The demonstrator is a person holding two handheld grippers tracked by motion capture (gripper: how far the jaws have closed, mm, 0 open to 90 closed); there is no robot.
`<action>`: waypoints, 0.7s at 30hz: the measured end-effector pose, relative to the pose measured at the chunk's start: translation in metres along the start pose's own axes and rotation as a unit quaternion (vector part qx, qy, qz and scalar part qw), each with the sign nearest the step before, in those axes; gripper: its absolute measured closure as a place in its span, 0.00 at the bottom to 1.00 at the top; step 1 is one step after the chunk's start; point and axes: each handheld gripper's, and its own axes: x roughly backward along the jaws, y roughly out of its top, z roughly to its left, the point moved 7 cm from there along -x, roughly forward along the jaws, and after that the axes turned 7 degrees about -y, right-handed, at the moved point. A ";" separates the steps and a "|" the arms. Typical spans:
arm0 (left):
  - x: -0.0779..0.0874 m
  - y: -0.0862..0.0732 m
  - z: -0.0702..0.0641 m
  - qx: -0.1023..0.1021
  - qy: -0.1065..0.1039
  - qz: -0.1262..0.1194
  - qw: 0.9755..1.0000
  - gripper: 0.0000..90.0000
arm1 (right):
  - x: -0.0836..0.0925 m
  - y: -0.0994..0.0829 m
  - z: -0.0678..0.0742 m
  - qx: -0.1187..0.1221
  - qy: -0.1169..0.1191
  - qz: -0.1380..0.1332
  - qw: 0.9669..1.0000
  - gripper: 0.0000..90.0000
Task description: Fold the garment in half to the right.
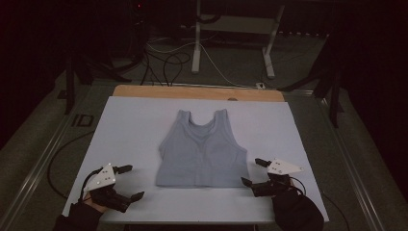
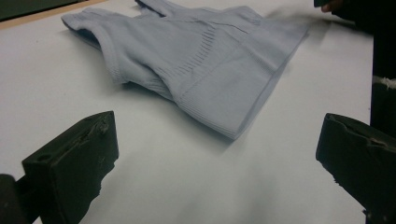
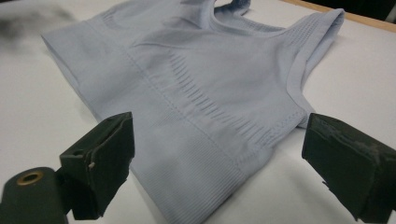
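Note:
A pale blue sleeveless crop top [image 1: 202, 151] lies flat in the middle of the white board [image 1: 130, 125], straps toward the far side. My left gripper [image 1: 130, 183] rests near the front left of the board, open, a short way left of the top's hem corner [image 2: 233, 133]. My right gripper [image 1: 254, 172] is open at the front right, right beside the top's other hem corner [image 3: 210, 182]. Nothing is between either pair of jaws. In the right gripper view the ribbed hem runs between the jaws' line of sight.
The board sits on a table with a wooden strip [image 1: 197, 92] along its far edge. Cables [image 1: 168, 60] and a white desk frame [image 1: 231, 33] stand on the dark floor beyond. Bare board lies on both sides of the top.

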 end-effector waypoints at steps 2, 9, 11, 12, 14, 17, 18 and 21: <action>0.000 0.001 0.000 0.001 -0.003 -0.003 1.000 0.00 | 0.000 0.000 0.000 0.001 0.000 0.001 1.000 0.11; -0.001 0.002 -0.001 -0.006 -0.005 -0.003 1.000 0.00 | -0.001 -0.001 0.002 -0.001 0.014 0.007 1.000 0.11; -0.001 0.002 -0.001 -0.007 -0.006 -0.002 1.000 0.00 | -0.002 -0.001 0.002 -0.001 0.016 0.008 1.000 0.11; -0.002 0.003 -0.002 -0.008 -0.008 -0.003 1.000 0.00 | -0.002 -0.001 0.002 -0.001 0.015 0.008 1.000 0.11; -0.003 0.003 -0.003 -0.009 -0.012 -0.002 1.000 0.00 | -0.002 0.000 0.002 -0.006 0.019 0.009 1.000 0.11; -0.004 0.005 -0.006 -0.009 -0.020 -0.002 1.000 0.00 | -0.003 0.000 0.003 -0.006 0.019 0.011 1.000 0.11; -0.004 0.005 -0.006 -0.009 -0.020 -0.002 1.000 0.00 | -0.003 0.000 0.003 -0.006 0.019 0.011 1.000 0.11; -0.009 0.008 -0.012 -0.007 -0.039 0.001 0.999 0.00 | -0.003 0.000 0.005 -0.003 0.024 0.016 1.000 0.11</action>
